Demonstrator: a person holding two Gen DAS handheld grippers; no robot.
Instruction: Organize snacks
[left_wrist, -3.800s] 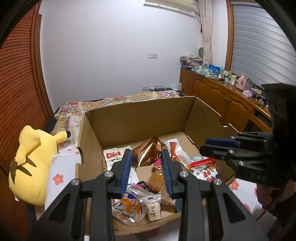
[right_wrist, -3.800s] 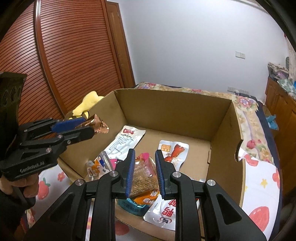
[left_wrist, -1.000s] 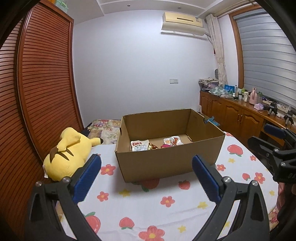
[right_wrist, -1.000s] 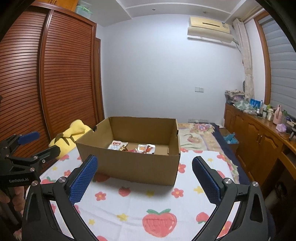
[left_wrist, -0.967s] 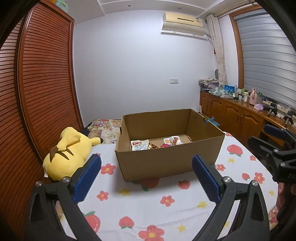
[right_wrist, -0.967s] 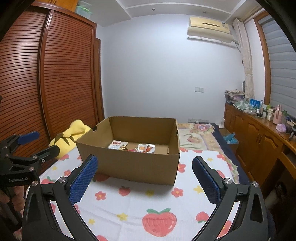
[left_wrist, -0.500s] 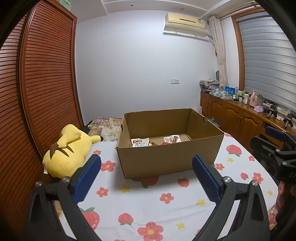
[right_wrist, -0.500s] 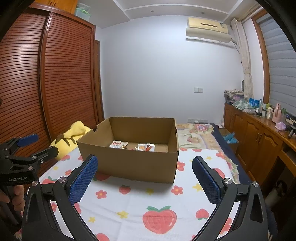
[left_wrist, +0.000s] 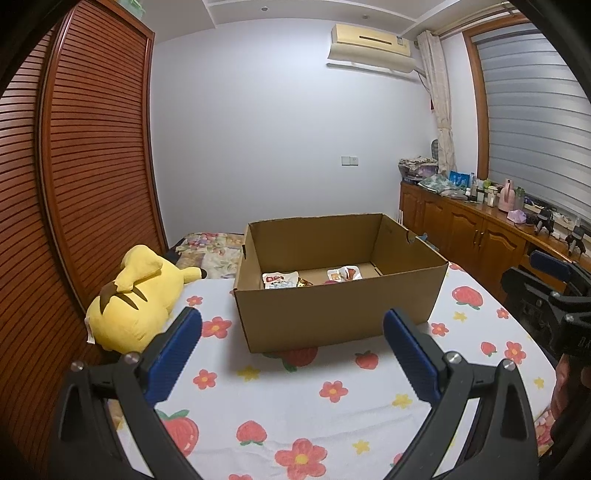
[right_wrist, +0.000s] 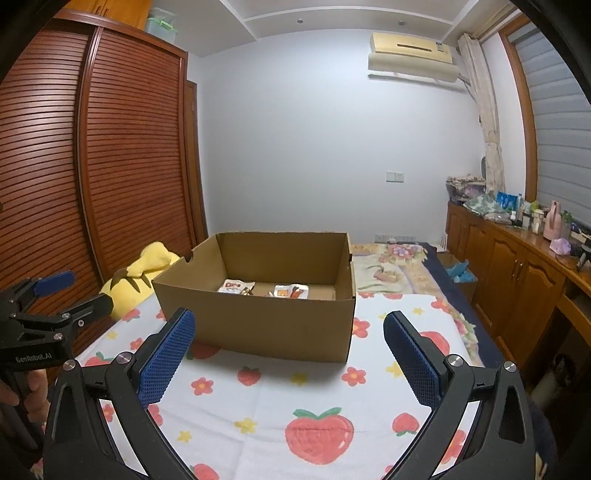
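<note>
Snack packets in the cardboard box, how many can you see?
2 clearly: a white red-labelled snack packet at the brown cardboard box's left, a white orange-printed packet right. Bits between suggest more, hidden by the front wall.

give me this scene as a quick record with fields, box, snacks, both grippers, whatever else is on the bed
container: open brown cardboard box, upright on the white sheet with strawberry and flower print
contents: several snack packets lying on the box floor; the near wall hides part of the floor
left gripper: open, empty, short of the box
right gripper: open, empty, short of the box
beside box: yellow plush toy lying to its left, apart from it
loose snacks outside box: none visible
</note>
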